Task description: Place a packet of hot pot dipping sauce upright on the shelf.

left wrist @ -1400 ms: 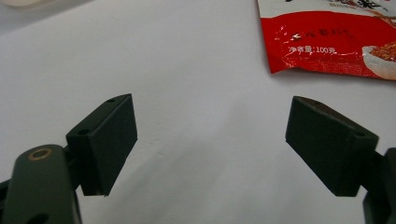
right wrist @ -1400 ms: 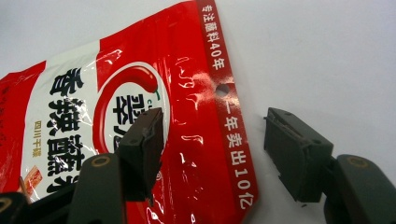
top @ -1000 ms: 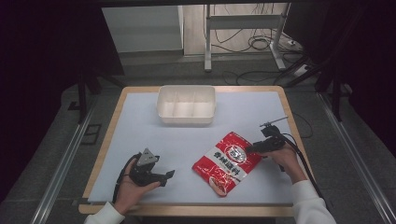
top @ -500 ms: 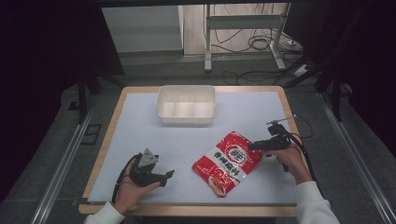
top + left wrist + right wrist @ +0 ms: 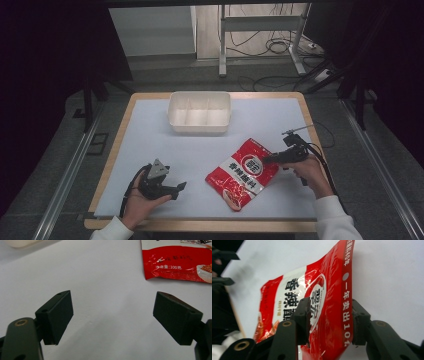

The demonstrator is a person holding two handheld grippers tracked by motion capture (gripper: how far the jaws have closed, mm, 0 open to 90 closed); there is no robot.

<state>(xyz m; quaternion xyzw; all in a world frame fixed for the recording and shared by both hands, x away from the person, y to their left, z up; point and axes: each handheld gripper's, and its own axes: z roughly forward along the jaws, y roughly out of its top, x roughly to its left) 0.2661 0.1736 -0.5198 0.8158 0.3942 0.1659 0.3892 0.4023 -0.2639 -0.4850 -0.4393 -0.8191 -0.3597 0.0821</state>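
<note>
Overhead front-facing table (image 5: 150, 150) view, two close jaw-level cameras, all sharing the red packet (image 5: 242, 172).

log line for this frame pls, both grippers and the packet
left gripper: open, idle near table front | right gripper: shut on packet top edge | bin: empty, at back

Wooden-rimmed table (image 5: 116, 145) under a pale sheet (image 5: 150, 145) that covers nearly the whole top. At the far middle of the sheet, a shallow white plastic tub (image 5: 199, 128), rectangular, with dividers inside. Around the table, grey floor (image 5: 45, 165), with a metal rail (image 5: 65, 185) along the left side and another (image 5: 381, 165) along the right. Beyond the far edge, the upright legs of a metal stand (image 5: 221, 40) and loose black cables (image 5: 275, 47) on the floor near it. Dark on both sides.
</note>
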